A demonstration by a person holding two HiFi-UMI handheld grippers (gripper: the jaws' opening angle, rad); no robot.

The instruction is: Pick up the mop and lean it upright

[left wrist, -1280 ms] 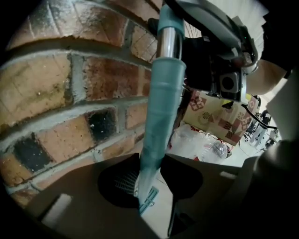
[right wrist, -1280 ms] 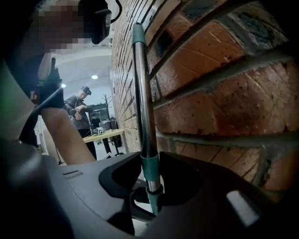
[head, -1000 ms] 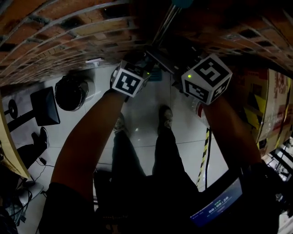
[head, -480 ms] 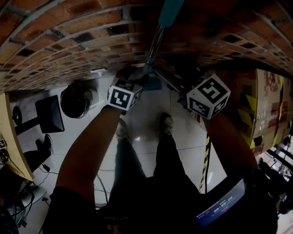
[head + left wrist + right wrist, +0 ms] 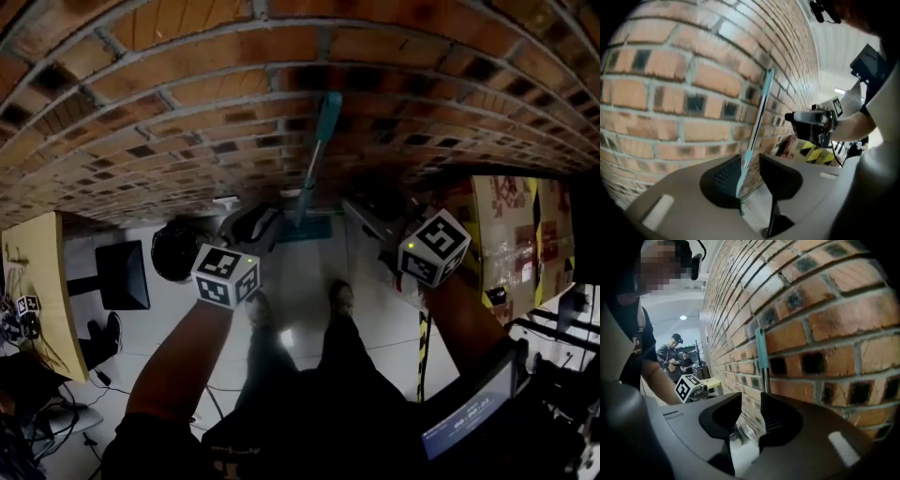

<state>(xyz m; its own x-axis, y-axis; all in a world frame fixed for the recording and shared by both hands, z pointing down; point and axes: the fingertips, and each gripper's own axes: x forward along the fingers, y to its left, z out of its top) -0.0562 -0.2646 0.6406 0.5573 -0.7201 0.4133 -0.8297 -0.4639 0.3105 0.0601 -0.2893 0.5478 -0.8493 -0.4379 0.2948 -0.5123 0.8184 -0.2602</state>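
Both the left claw [image 5: 749,161] and right claw [image 5: 751,401] were part-open, closing on nothing, while the mop [image 5: 317,159] leaned upright on the brick wall [image 5: 187,94], head on the floor [image 5: 291,281]; drawing straight back, clear of its handle, seemed wisest.

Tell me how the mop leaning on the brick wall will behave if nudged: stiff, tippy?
Probably stiff: the mop has a straight, thin metal handle. Likely tippy sideways: it stands steeply, seemingly resting on the brick wall only near its teal grip. Its base might slide on the glossy floor.
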